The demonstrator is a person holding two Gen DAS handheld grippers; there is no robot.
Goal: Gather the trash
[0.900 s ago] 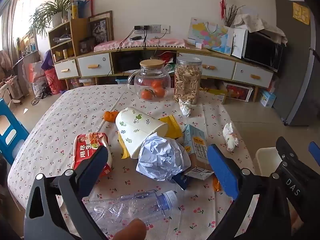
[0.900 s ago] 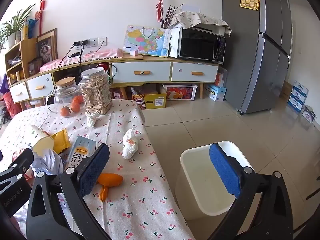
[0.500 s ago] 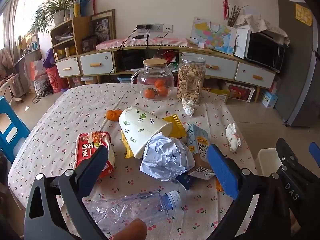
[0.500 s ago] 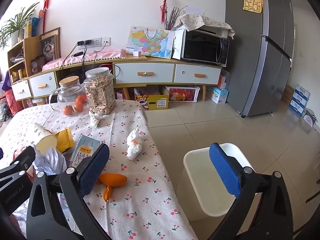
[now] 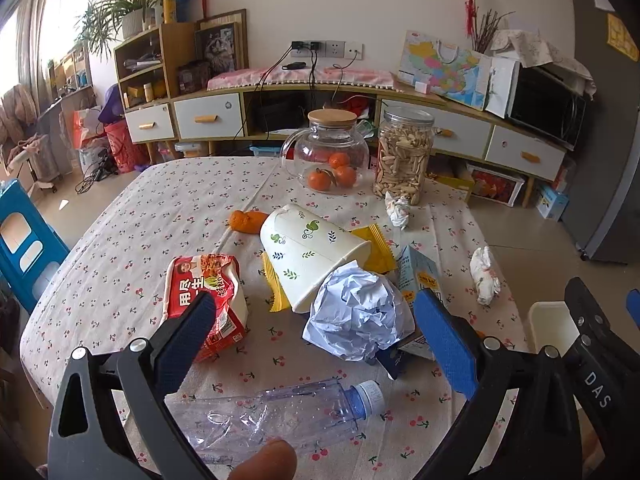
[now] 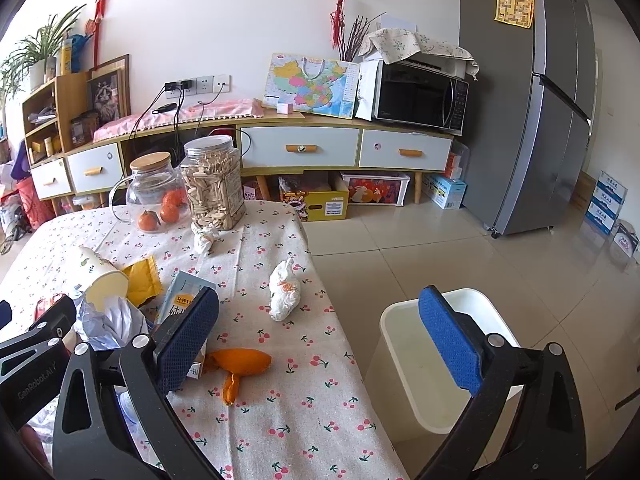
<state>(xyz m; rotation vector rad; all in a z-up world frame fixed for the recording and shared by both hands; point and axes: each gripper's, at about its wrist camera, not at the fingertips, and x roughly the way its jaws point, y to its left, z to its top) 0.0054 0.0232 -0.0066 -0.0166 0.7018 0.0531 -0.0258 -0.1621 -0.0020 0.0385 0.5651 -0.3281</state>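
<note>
Both pairs of jaws stand at their widest and hold nothing, poised over a desk (image 5: 120,240) in a cherry-print cloth strewn with rubbish. The left gripper (image 5: 320,320) frames a crumpled ball of white paper (image 5: 356,316), which lies between its jaws and slightly toward the right one, touching neither pad. Just below the jaws lies a crushed clear plastic bottle with a white cap (image 5: 280,416); behind the left jaw sits a red printed snack packet (image 5: 206,296). Beyond the paper ball, a tipped white paper cup with green leaf motifs (image 5: 308,256) rests on a yellow foil wrapper (image 5: 372,248), and a pale blue drink carton (image 5: 420,276) lies beside the right jaw.

The right gripper (image 6: 320,332) looks over the desk's edge: an orange peel (image 6: 240,364) lies just below and between its jaws, a wadded white tissue (image 6: 284,292) ahead between them, and a white plastic bin (image 6: 400,360) stands on the floor behind the right jaw, its mouth open.

The paper ball looks very light and springy; it should squash under the pads, so a grip across its widest middle seems best, closing well in. The bottle appears light, thin-walled and slick, likely to buckle or roll; its capped neck looks the stiffest hold. The cup is light but crushable, best pinched across the rim wall. The peel and tissue are soft and limp, needing a low, deep pinch.
</note>
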